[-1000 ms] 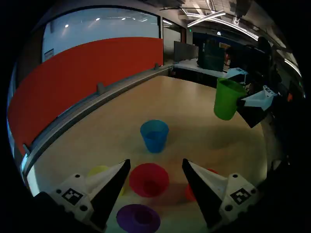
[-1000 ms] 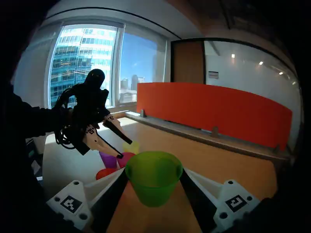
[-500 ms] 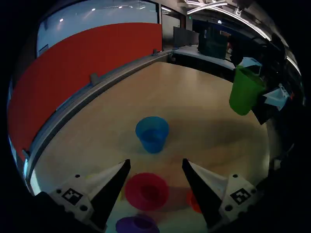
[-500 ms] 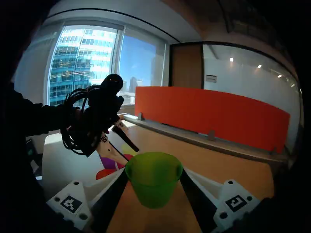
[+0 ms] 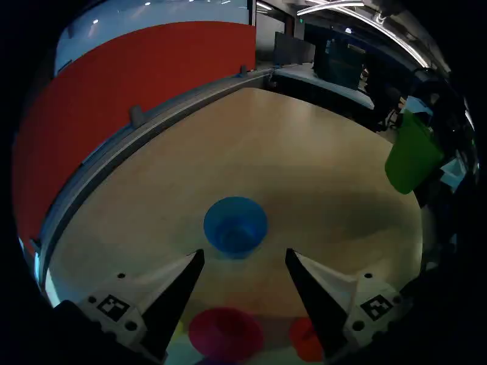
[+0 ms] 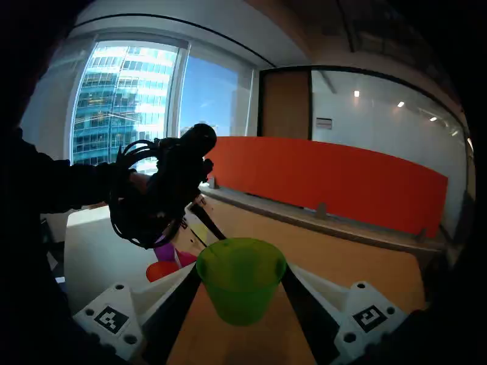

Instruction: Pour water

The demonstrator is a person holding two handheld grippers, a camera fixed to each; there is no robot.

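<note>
In the left gripper view a blue cup stands upright on the wooden table, just beyond the tips of my open left gripper. A green cup is held upright above the table with my right gripper shut on its sides. That green cup also hangs tilted at the far right of the left gripper view. In the right gripper view the left gripper is farther off, held by a dark-sleeved hand, pointing down at the table.
Pink and red cups lie under the left gripper, near the table's front edge. Purple, pink and red cups cluster below the far gripper. An orange partition and a rail line the table's far side.
The left gripper moved forward over the table; the blue cup now sits close to its tips and the pink cup slid below. The green cup drifted right in its view.
</note>
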